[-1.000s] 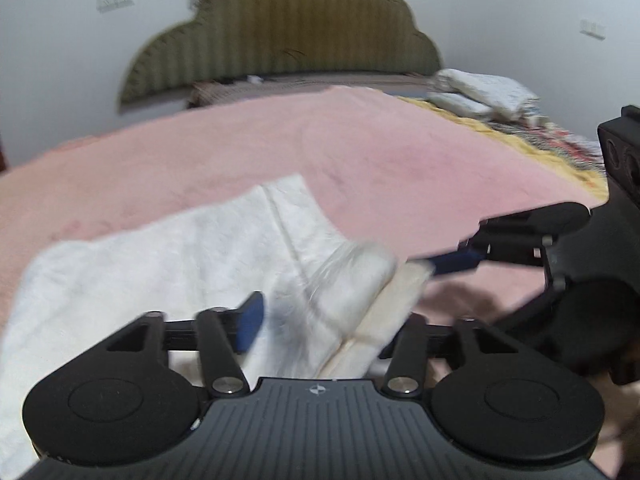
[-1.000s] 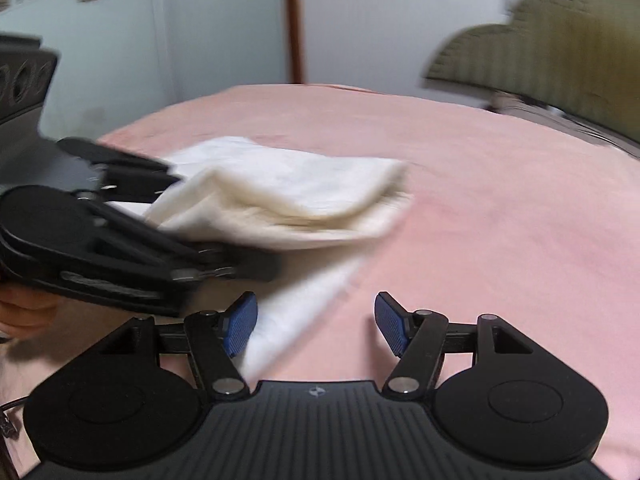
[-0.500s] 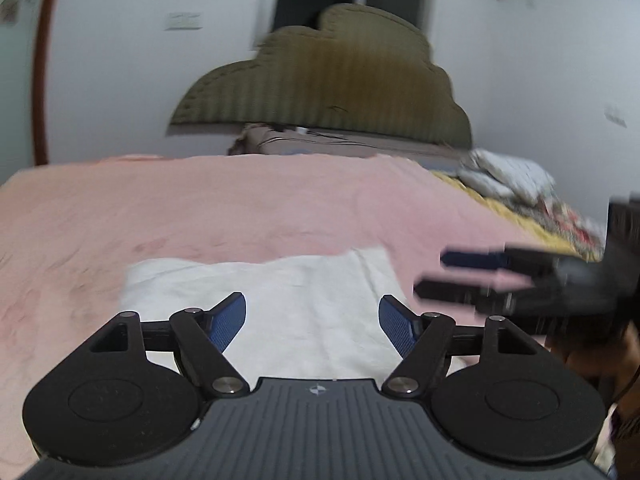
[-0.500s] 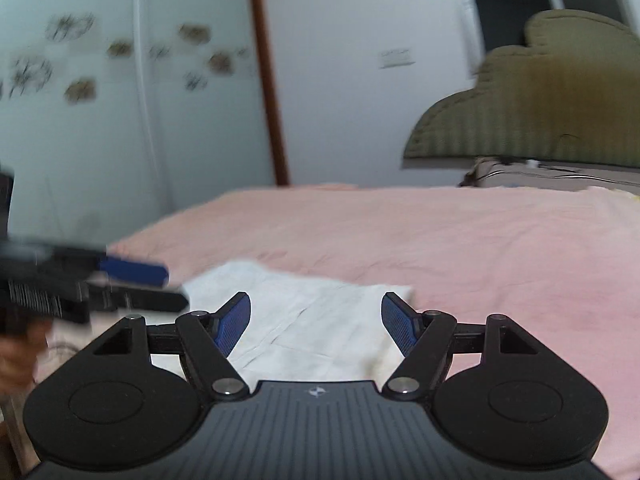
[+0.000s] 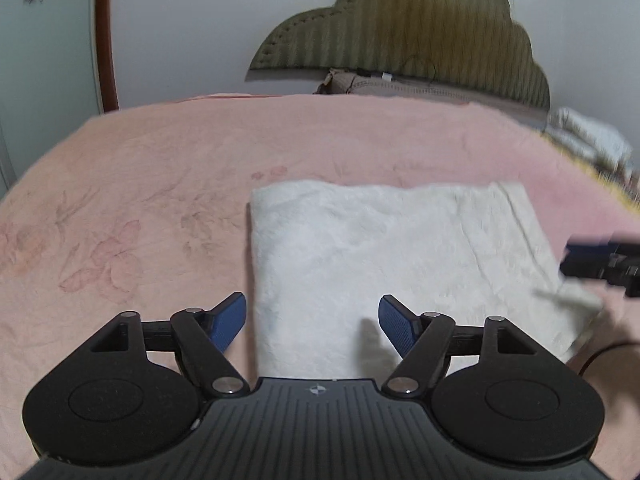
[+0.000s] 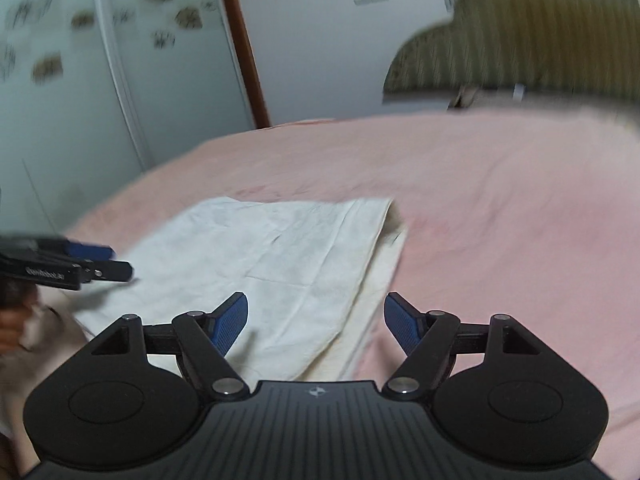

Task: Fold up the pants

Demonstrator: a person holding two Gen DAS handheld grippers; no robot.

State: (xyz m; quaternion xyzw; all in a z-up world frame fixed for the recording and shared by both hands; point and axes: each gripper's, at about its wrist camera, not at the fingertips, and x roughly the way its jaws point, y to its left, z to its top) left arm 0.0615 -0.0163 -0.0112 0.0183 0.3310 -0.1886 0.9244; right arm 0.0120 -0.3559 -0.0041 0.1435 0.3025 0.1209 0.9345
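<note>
Pants (image 5: pixel 384 256), white and folded into a squarish packet, lay flat on the pink bedspread (image 5: pixel 160 168) in front of me. A second earlier I had been carrying the doubled end over with my left gripper (image 5: pixel 312 320) while the right gripper (image 6: pixel 316 322) waited alongside; by this moment the cloth had been let go and had settled with its layers stacked, the lower layer showing as a cream strip along the right edge in the right wrist view. I judged that fold finished, with perhaps one more fold or a smoothing left (the packet looked fairly tidy already).

My left gripper had pulled back and hung just short of the near left corner of the pants, its blue pads spread wide and nothing between them but the fabric lying below. My right gripper was just easing its jaws wider, also empty, poised over the near right edge of the packet. Whether either set of tips brushed the cloth I could not tell, since both views were blurred toward the edges. Each gripper showed at the margin of the other's view, clear of the fabric.
</note>
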